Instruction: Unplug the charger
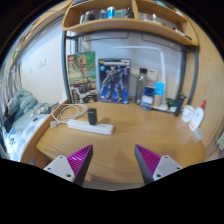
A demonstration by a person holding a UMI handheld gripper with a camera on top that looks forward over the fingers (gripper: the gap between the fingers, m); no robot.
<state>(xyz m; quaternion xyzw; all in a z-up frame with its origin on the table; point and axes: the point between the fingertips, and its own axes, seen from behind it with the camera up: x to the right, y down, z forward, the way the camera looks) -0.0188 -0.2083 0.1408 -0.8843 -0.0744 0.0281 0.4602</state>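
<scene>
A white power strip lies on the wooden desk, well beyond my fingers and a little left. A dark charger stands plugged upright in it. A coil of white cable lies just behind the strip. My gripper is open, with nothing between its magenta pads, held above the near part of the desk.
Two figure boxes stand against the back wall, with bottles and a blue cup to their right. A shelf hangs above. A white object sits far right. A bed lies left.
</scene>
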